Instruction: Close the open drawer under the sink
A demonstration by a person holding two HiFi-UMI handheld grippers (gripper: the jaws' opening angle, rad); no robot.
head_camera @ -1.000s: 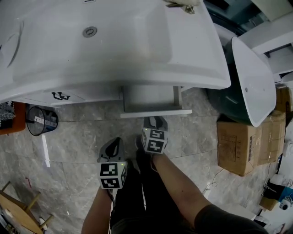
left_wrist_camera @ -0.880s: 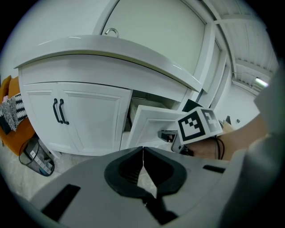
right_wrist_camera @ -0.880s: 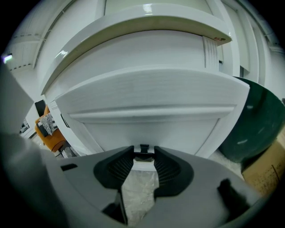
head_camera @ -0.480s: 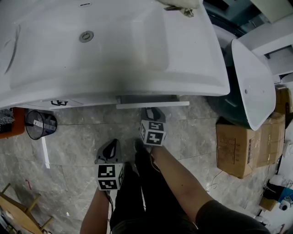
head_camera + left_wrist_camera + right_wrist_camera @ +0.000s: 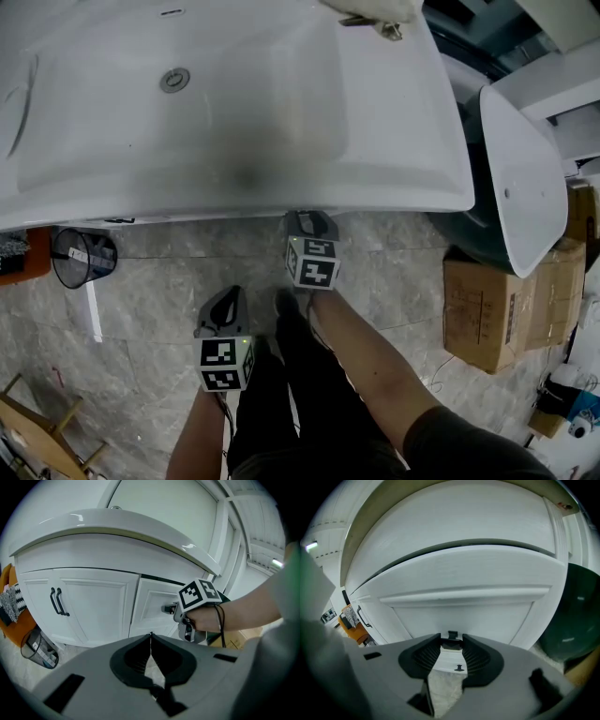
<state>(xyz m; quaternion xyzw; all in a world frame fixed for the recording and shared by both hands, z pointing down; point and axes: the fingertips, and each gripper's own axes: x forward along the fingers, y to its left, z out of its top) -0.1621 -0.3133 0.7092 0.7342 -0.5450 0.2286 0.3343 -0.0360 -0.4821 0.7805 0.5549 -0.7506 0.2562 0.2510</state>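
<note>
The white sink (image 5: 234, 112) fills the top of the head view, and no drawer sticks out below its front rim. In the left gripper view the drawer front (image 5: 152, 603) sits nearly flush with the white vanity, only a dark gap above it. My right gripper (image 5: 309, 225) reaches under the rim. Its jaws (image 5: 451, 641) hold the dark drawer handle (image 5: 451, 635) between the pads, close against the drawer front (image 5: 464, 611). The right gripper (image 5: 177, 613) also shows at the handle (image 5: 168, 608) in the left gripper view. My left gripper (image 5: 228, 298) hangs back over the floor, shut and empty (image 5: 151, 637).
Left of the drawer are two cabinet doors with black handles (image 5: 58, 602). A wire waste basket (image 5: 82, 253) stands on the grey tiled floor at the left. Cardboard boxes (image 5: 502, 300), a dark green tub (image 5: 464, 220) and a white lid (image 5: 520, 178) crowd the right.
The drawer has slid in under the sink's rim, and my right gripper moved with it toward the vanity. The left gripper has barely shifted.
</note>
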